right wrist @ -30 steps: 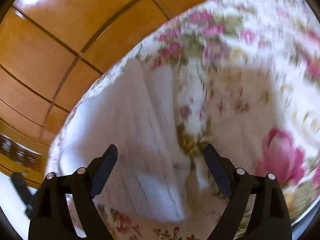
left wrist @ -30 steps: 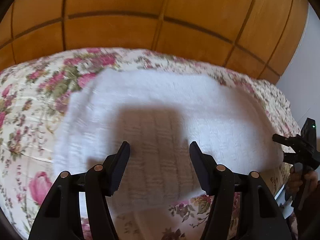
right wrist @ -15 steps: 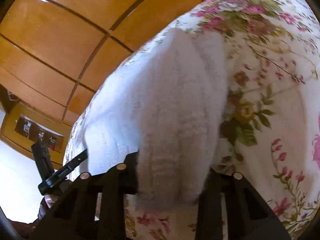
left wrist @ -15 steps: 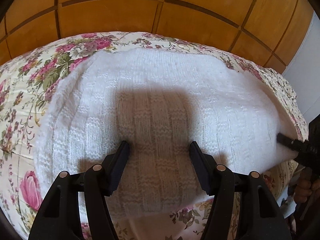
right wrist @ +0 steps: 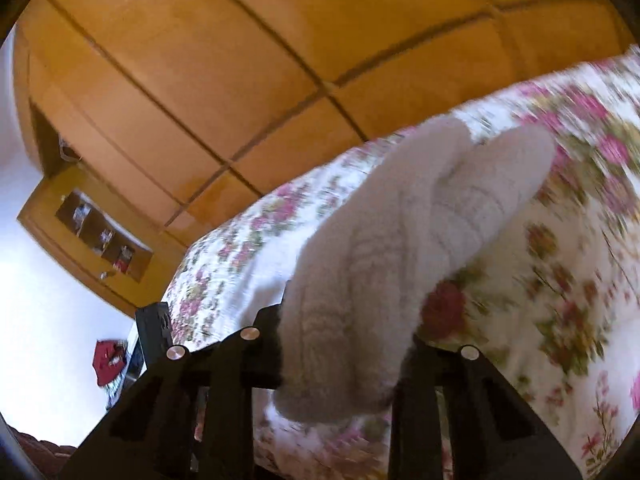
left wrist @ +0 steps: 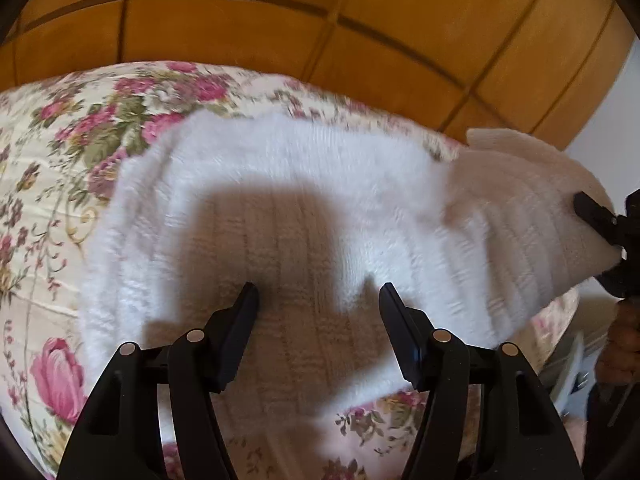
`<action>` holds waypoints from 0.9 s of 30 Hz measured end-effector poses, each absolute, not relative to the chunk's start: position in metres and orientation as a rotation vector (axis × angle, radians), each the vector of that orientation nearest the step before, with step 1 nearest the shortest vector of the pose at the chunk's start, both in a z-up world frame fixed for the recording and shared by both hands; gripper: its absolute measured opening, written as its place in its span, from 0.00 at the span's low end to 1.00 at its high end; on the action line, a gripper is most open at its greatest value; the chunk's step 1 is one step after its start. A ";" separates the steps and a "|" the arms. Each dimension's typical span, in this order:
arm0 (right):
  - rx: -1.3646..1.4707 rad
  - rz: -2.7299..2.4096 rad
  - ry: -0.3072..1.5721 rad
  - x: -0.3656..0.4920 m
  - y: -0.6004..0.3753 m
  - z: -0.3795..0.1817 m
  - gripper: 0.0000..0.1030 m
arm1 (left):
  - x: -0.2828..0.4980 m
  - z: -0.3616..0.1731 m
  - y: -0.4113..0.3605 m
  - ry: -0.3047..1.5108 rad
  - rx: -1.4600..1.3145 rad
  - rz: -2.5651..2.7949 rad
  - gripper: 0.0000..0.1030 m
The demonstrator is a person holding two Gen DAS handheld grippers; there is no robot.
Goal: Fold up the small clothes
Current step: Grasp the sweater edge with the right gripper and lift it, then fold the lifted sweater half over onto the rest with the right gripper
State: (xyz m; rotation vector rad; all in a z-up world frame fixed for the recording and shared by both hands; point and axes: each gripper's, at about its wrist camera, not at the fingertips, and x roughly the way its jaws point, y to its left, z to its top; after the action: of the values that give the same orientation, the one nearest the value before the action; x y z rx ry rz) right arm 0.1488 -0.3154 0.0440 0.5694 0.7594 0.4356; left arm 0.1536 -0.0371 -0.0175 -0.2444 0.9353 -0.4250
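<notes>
A white knitted garment point(left wrist: 304, 216) lies on a floral bedspread point(left wrist: 72, 128). My left gripper point(left wrist: 318, 300) is open, its fingers hovering just above the garment's near middle. My right gripper point(right wrist: 344, 344) is shut on the garment's right end point(right wrist: 400, 248) and lifts it off the bed, so the cloth bunches between its jaws. In the left wrist view the right gripper point(left wrist: 600, 216) shows at the far right edge, holding that raised end point(left wrist: 528, 208).
A wooden panelled wardrobe point(left wrist: 320, 24) rises behind the bed. In the right wrist view a wooden shelf unit point(right wrist: 96, 236) stands at the left, a red object point(right wrist: 107, 362) lies by the white wall, and the bedspread point(right wrist: 560, 280) stretches to the right.
My right gripper closed on the garment's right end and raised it off the bed. My left gripper stayed open over the garment, barely moving.
</notes>
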 end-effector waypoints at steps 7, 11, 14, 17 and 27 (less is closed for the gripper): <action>0.434 0.584 0.727 0.173 -0.229 0.089 0.23 | 0.141 0.005 0.038 0.861 -0.376 -0.333 0.59; 0.321 0.676 0.781 0.189 -0.154 0.084 0.23 | 0.135 0.008 0.084 0.829 -0.497 -0.285 0.59; 0.227 0.729 0.852 0.194 -0.100 0.062 0.23 | 0.133 0.012 0.110 0.808 -0.577 -0.277 0.59; 0.108 0.743 0.944 0.197 -0.056 0.027 0.23 | 0.136 0.016 0.127 0.792 -0.670 -0.301 0.59; 0.090 0.849 0.953 0.170 -0.049 0.011 0.74 | 0.143 0.031 0.111 0.796 -0.730 -0.419 0.65</action>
State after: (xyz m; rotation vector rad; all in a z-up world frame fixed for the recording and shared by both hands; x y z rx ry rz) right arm 0.1703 -0.0493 0.0110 0.0903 0.9526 0.8488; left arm 0.1425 0.1107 0.0310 -0.7295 0.7965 -0.4189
